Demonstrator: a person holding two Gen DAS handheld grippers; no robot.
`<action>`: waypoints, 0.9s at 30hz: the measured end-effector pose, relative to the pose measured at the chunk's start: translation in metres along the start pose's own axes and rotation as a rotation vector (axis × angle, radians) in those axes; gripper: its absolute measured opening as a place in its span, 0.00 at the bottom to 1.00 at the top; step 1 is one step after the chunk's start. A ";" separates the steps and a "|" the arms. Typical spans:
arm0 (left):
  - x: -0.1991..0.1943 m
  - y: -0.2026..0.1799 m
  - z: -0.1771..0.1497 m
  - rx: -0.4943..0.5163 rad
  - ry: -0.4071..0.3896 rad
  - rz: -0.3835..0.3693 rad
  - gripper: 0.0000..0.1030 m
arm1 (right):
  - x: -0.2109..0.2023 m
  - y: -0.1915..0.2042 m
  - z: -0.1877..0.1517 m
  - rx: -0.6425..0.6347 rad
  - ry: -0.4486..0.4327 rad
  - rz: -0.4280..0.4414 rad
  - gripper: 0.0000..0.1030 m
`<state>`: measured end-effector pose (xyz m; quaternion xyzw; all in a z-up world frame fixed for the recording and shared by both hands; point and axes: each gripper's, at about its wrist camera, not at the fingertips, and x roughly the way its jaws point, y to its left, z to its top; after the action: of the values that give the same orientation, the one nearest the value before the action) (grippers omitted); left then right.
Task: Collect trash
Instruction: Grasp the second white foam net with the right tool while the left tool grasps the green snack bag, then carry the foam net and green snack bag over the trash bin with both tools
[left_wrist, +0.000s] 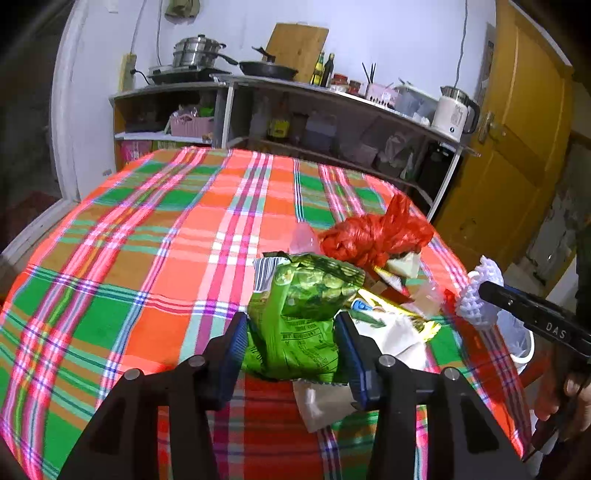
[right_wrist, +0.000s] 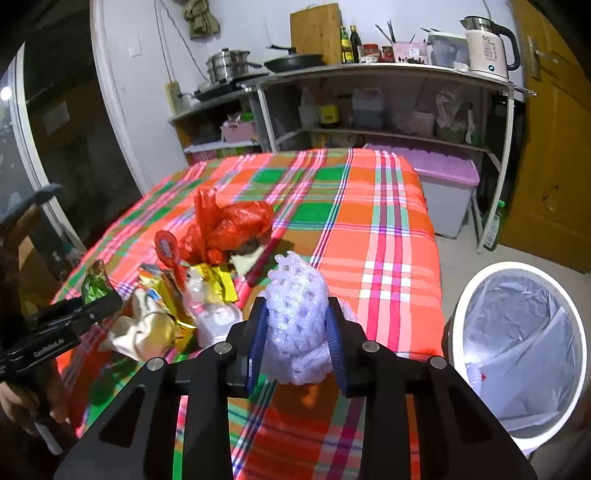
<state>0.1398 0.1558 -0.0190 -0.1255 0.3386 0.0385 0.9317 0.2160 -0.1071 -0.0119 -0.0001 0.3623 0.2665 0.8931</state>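
A pile of trash lies on the plaid tablecloth: a red plastic bag, yellow wrappers, white crumpled paper. My left gripper is shut on a green snack bag and holds it over the pile. My right gripper is shut on a white foam fruit net, held above the table's right part. The net also shows in the left wrist view. The left gripper shows at the left of the right wrist view.
A white bin with a clear liner stands on the floor right of the table. Behind the table are shelves with pots, bottles and a kettle. A lilac storage box and a yellow door are at the right.
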 end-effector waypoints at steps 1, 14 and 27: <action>-0.004 0.000 0.001 -0.001 -0.008 -0.001 0.47 | -0.003 -0.001 0.000 0.006 -0.005 0.005 0.31; -0.039 -0.043 0.003 0.062 -0.058 -0.063 0.47 | -0.054 -0.007 -0.017 0.026 -0.056 0.011 0.31; -0.025 -0.134 0.000 0.171 -0.031 -0.199 0.47 | -0.094 -0.049 -0.036 0.095 -0.097 -0.064 0.31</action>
<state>0.1420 0.0271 0.0249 -0.0780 0.3121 -0.0814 0.9433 0.1604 -0.2013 0.0132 0.0437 0.3307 0.2198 0.9168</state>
